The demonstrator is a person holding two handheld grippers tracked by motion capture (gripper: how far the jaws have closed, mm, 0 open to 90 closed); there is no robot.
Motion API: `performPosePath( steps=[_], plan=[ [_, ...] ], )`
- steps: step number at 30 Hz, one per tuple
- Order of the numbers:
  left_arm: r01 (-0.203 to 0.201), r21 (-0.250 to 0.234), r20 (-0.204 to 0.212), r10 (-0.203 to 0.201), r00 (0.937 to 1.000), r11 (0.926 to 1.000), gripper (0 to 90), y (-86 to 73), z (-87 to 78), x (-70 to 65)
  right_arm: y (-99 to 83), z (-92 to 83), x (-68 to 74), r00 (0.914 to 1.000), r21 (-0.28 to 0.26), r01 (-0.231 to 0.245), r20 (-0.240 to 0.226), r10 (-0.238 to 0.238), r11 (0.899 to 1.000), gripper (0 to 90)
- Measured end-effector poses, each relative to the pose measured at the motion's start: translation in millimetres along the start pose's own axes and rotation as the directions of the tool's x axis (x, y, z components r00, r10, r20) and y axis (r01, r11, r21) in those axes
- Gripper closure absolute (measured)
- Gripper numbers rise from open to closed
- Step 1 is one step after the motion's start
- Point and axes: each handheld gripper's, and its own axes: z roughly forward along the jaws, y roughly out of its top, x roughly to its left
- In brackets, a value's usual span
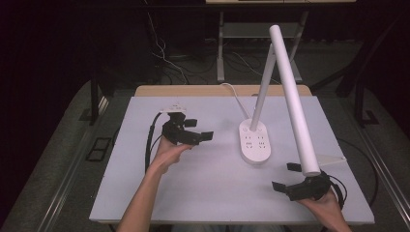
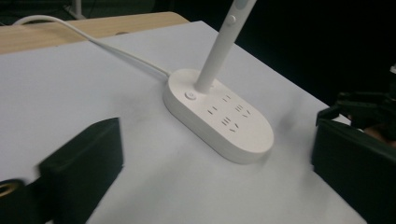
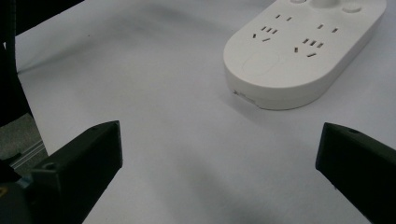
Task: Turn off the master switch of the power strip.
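Sockets unlabelled on white lamp base (image 2: 219, 119); no readable writing.

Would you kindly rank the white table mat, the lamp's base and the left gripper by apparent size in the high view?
1. white table mat, by far the largest.
2. lamp's base and left gripper: these look about alike, so I would not rank them.

a white desk lamp (image 1: 285, 92) with a white socket base (image 1: 255, 140) and white cord (image 1: 235, 94); pale grey table (image 1: 193, 193); black left gripper (image 1: 197, 129); black right gripper (image 1: 285, 176).
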Motion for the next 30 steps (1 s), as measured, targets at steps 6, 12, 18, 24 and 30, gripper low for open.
performPosePath(
  steps=[6,12,18,24,30],
  plan=[
    [-0.006,0.001,-0.049,0.006,0.9988,1.0,0.0,-19.9,-16.8,-1.8,0.0,-0.1,0.1,1.0,0.0,0.001,0.001,-0.001,1.0,0.0],
    [0.002,-0.017,-0.075,-0.003,0.9971,0.9998,0.0,-40.4,-33.3,-6.2,0.0,-0.4,0.2,1.0,0.0,-0.002,0.002,0.002,1.0,0.0],
    [-0.005,-0.018,-0.097,0.003,0.9952,0.9998,0.0,-61.7,-47.0,-12.4,0.0,-0.2,0.6,1.0,0.001,0.001,0.004,-0.001,1.0,0.0],
    [-0.017,-0.002,-0.112,0.017,0.9936,0.9999,0.0,-76.3,-57.3,-21.3,0.0,0.0,0.7,1.0,-0.001,-0.004,0.002,0.004,1.0,0.0],
    [-0.01,-0.012,-0.118,0.008,0.9929,0.9999,0.0,-93.8,-67.0,-26.0,-0.2,0.0,1.6,1.0,-0.006,-0.007,0.005,0.007,1.0,0.0]
  ],
)
